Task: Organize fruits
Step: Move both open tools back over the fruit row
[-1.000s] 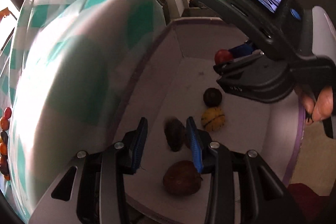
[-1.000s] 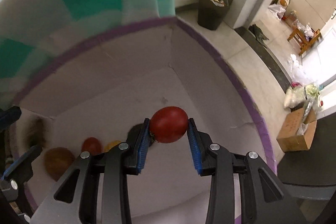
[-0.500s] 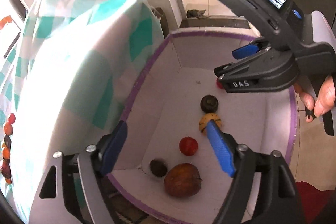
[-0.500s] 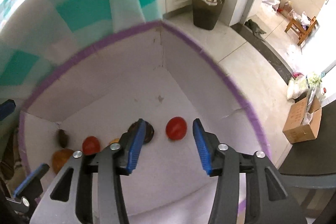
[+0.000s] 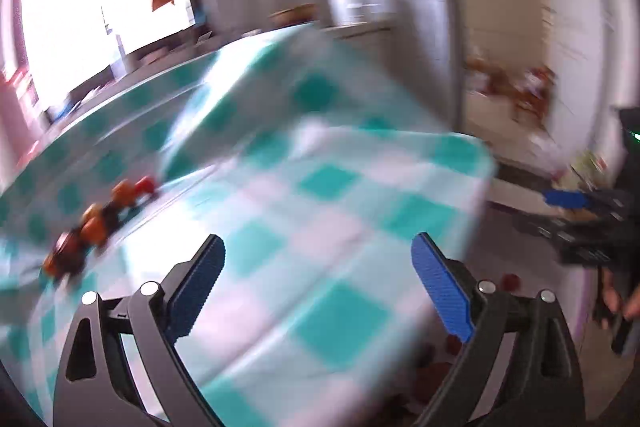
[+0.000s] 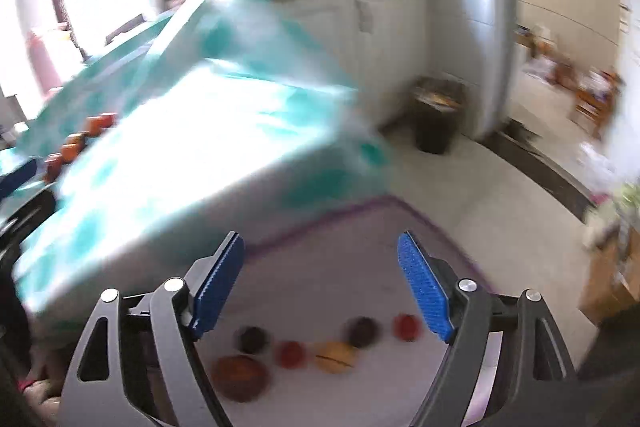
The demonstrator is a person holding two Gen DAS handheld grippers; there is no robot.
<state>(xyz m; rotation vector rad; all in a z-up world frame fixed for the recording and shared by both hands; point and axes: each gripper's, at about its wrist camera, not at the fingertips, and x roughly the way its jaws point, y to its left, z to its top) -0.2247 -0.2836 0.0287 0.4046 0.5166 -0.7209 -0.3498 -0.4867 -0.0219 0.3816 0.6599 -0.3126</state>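
Observation:
Both views are motion-blurred. My right gripper (image 6: 320, 243) hangs above a white box with a purple rim (image 6: 440, 231); its jaws are opening and nothing is between them. On the box floor lie several fruits: a large brown one (image 6: 240, 377), two dark ones (image 6: 252, 339), two red ones (image 6: 406, 326) and a yellow-orange one (image 6: 335, 357). My left gripper (image 5: 316, 243) is over the teal-and-white checked tablecloth (image 5: 340, 195), jaws also opening and empty. A row of orange and red fruits (image 5: 96, 223) lies on the table to its left.
The table's corner overhangs the box. A dark waste bin (image 6: 438, 115) stands on the floor by white cabinets (image 6: 372, 23). A cardboard box (image 6: 612, 275) sits at the right. A hand (image 5: 616, 299) holding the other gripper shows at the right edge of the left wrist view.
The right gripper let go of the red fruit, which now lies in the box, then opened wide and rose. The left gripper opened, lifted out of the box and swung up over the table.

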